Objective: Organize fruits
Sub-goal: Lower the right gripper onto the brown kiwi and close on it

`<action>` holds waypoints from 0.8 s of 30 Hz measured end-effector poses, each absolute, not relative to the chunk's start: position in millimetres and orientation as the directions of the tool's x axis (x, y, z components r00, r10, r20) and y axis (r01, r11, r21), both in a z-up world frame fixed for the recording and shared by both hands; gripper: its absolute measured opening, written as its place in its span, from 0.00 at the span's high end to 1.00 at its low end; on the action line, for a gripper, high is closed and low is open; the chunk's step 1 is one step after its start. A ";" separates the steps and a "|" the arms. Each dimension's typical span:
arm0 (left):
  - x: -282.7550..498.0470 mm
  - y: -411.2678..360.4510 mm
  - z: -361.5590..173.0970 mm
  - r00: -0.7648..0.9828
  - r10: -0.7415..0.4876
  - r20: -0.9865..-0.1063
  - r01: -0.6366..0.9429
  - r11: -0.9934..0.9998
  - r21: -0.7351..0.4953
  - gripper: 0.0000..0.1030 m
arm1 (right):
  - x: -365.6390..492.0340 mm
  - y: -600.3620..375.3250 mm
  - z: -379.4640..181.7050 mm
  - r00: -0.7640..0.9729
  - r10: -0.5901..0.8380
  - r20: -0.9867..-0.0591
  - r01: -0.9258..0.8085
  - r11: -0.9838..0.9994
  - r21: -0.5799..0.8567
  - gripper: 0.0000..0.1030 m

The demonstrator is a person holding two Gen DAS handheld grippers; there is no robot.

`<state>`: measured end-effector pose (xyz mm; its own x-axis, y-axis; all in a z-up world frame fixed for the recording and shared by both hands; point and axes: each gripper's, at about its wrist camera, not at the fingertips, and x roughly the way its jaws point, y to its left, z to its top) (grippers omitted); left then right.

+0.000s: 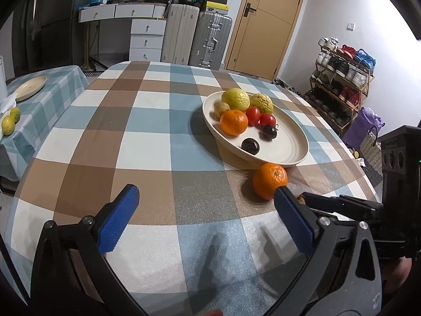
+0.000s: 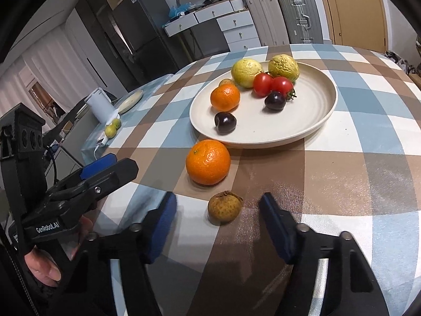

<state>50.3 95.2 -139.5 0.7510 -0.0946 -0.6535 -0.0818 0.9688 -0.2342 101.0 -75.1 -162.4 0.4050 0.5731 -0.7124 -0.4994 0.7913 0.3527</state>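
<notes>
Checked blue, brown and white cloth covers the table (image 2: 342, 173), which carries the whole job; a second table with a spare dish stands off to the left, outside your reach.

Working left to right in the right wrist view: your left gripper (image 1: 206, 210) enters at the left edge, its fingers spread wide and holding nothing. It hangs above bare cloth, with the loose orange (image 2: 208, 162) just beyond its right fingertip. Next comes that loose orange, on the cloth just beside the near rim of the plate (image 2: 310, 134). Nearer to you, the small brown fruit (image 2: 225, 206) sits between the parted fingers of your right gripper (image 2: 218, 208). Neither pad appears to touch it, and nothing is gripped.

Judgement: the step in hand is the pick of the small brown fruit.
- Lower until the pads bracket its widest part.
- Close gently; it is round and may roll or squirt out towards the orange.
- Lift clear of the rim before setting it on a bare part of the plate.

Count:
- Off the plate: one orange, one small brown fruit.
- On the plate: one orange (image 2: 225, 97), one small brown fruit partly hidden behind it, two yellow-green fruits, two red tomatoes, two dark round fruits.
- Far table: two small yellow-green fruits.
</notes>
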 end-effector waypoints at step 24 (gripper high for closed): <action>58.0 79.2 -132.7 0.731 -0.059 -0.680 -0.076 0.983 -0.166 0.01 | 92.4 -104.6 -153.2 0.396 0.651 -0.647 -0.511 0.742 0.434 0.76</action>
<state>58.0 79.2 -132.7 0.7305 -0.0586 -0.6804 -0.0761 0.9831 -0.1664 92.4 -104.6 -153.2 0.3960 0.6513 -0.6473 -0.5113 0.7419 0.4337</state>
